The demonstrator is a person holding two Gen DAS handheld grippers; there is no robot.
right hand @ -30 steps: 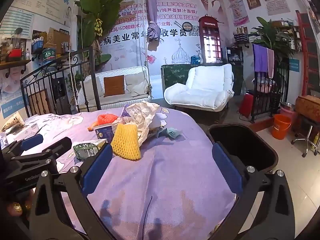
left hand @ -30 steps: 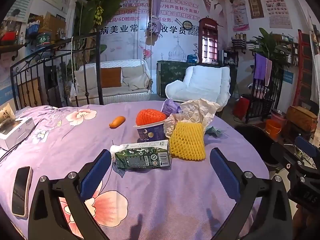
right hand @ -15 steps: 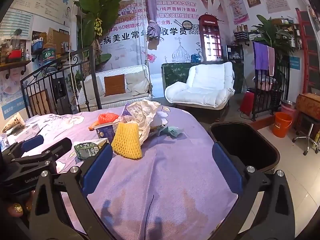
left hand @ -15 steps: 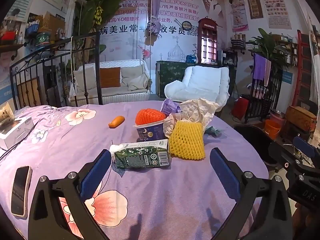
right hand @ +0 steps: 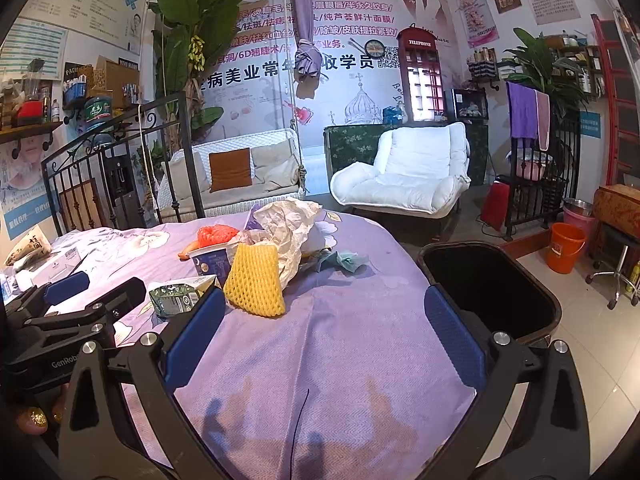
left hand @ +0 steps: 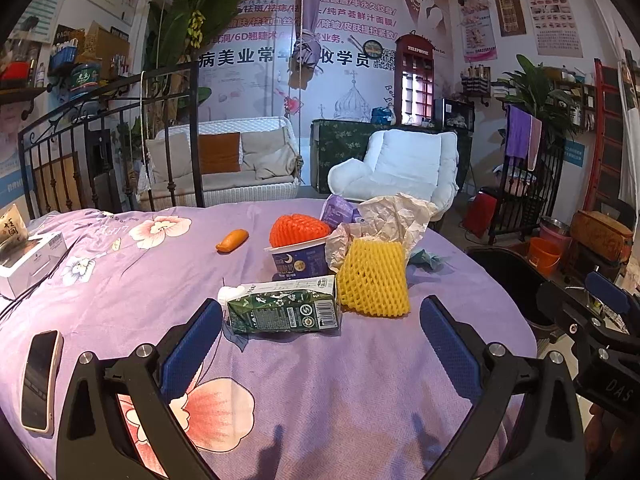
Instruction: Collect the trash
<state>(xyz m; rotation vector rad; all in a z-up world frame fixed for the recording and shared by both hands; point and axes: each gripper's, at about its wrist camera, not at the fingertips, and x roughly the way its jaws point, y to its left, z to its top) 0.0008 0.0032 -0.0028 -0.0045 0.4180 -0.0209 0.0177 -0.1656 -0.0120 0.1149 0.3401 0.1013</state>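
From my left wrist camera, my left gripper (left hand: 320,332) is spread wide and empty, the green carton (left hand: 285,311) lying flat just ahead between the pads. I'd square up on its long sides and close gently, since it may crush.

From my right wrist camera, my right gripper (right hand: 322,324) is also apart, the yellow foam net (right hand: 255,280) ahead-left and the black bin (right hand: 486,286) beside the table; its depth I can't judge.

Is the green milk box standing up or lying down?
Lying down. The green carton rests on its long side on the purple tablecloth, its white cap end pointing left, right in front of the yellow foam net.
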